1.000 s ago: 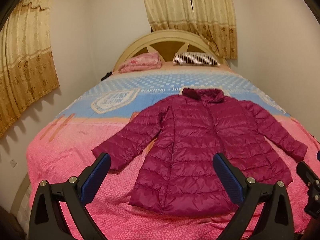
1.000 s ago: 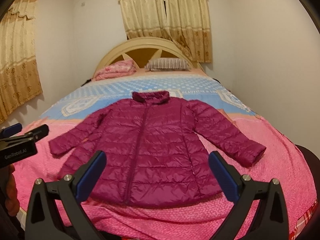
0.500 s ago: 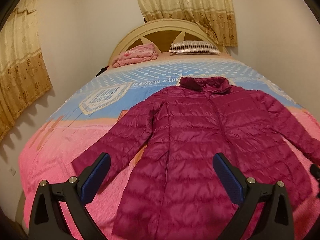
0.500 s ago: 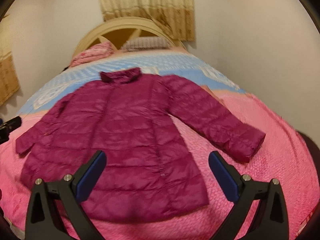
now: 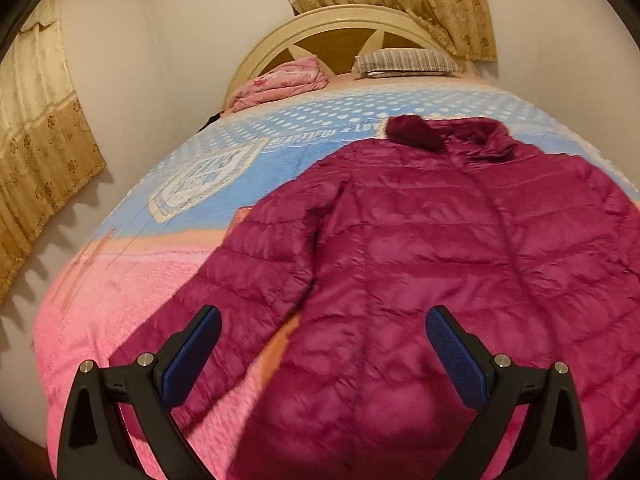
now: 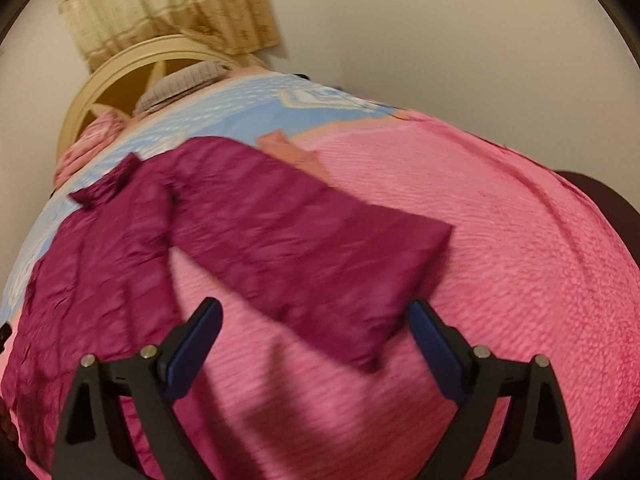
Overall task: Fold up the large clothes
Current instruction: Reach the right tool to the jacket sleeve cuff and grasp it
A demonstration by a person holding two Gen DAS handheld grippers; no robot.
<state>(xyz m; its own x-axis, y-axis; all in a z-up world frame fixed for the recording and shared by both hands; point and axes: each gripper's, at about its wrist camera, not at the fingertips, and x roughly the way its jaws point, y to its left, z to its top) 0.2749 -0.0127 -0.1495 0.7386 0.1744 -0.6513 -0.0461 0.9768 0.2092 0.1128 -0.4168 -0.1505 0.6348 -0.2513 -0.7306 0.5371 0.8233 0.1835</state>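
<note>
The quilted magenta jacket (image 5: 420, 248) lay flat and front-up on the bed (image 5: 120, 280), collar toward the headboard (image 5: 340, 24), both sleeves spread outward. No fold had yet been made.

The left tool (image 5: 324, 356) hung above the jacket's lower body beside the left sleeve (image 5: 240, 280), its fingers wide apart and holding nothing. The right tool (image 6: 316, 344) hung above the right sleeve (image 6: 300, 248) near the cuff (image 6: 412, 292), likewise spread and empty.

Handling judgement:
- The jacket appeared padded and puffy, so probably light for its bulk and soft throughout, with no stiff part visible.
- The shell looked smooth and slightly glossy; it would likely slide between the pads and against itself, so a folded layer might creep back.
- Trapped air would likely make folds spring up; pressing flat after each fold seemed advisable.

Recommended hold: pinch a full thickness of quilting at the cuff, or at a shoulder seam and hem corner, rather than a shallow nip of outer fabric. The right view was blurred; fine seam detail could not be told.
</note>
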